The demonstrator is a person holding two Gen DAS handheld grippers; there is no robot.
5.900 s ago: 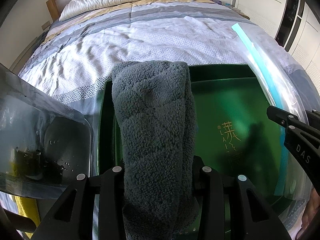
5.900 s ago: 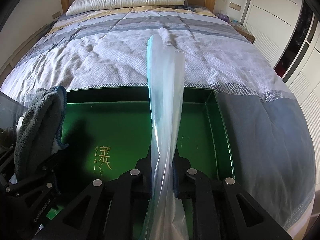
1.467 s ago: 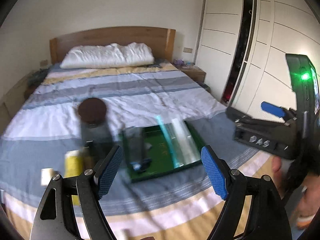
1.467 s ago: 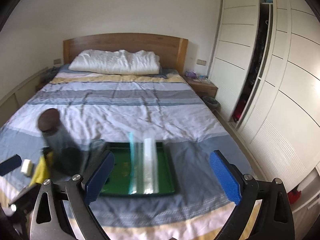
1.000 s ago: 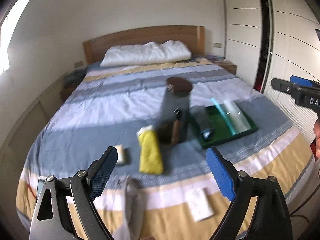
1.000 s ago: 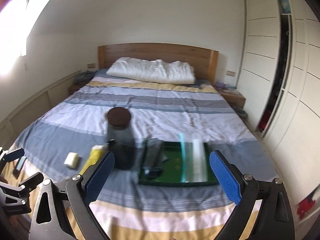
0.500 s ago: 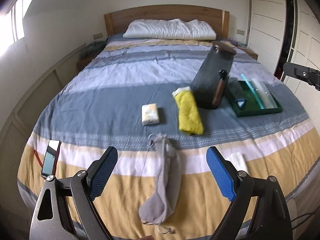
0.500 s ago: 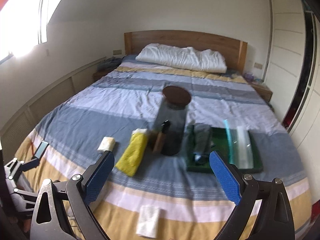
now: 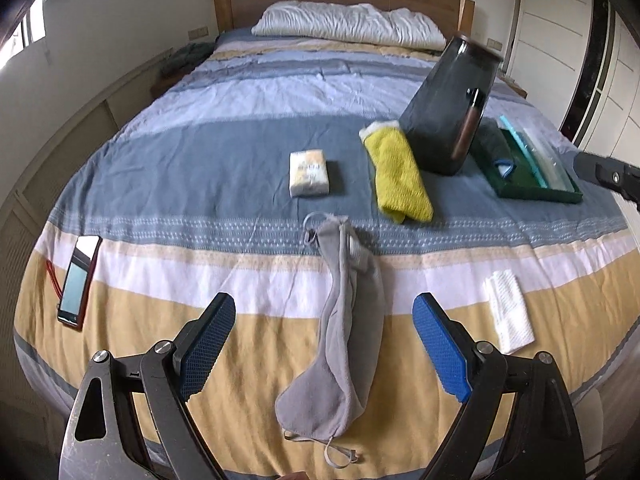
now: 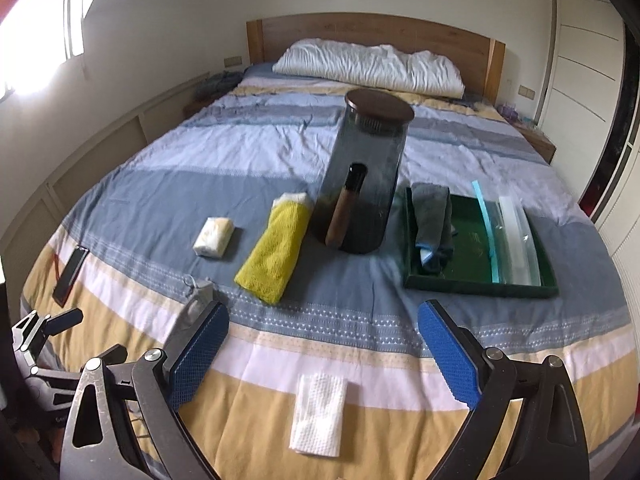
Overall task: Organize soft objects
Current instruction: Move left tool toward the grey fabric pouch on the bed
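A grey drawstring pouch (image 9: 348, 320) lies lengthwise on the bed's near edge, straight ahead of my open left gripper (image 9: 324, 320), whose blue pads are apart and hold nothing. A folded white cloth (image 10: 318, 420) lies ahead of my open right gripper (image 10: 322, 324), also with nothing in it. Farther up the bed lie a yellow towel (image 9: 398, 172) and a small tissue pack (image 9: 309, 172). The green tray (image 10: 552, 276) on the right holds a dark grey towel (image 10: 432, 220) and a clear plastic bag (image 10: 512, 240).
A tall smoky glass jar (image 10: 368, 176) with a brown lid stands between the yellow towel and the tray. A phone (image 9: 78, 276) lies at the bed's left edge. A white pillow (image 10: 372, 64) lies against the headboard. Wardrobe doors (image 10: 592, 60) line the right side.
Both grippers left the tray, where the left had the grey towel and the right the plastic bag, opened, pulled back and swung left. They have sunk toward the bed's near edge.
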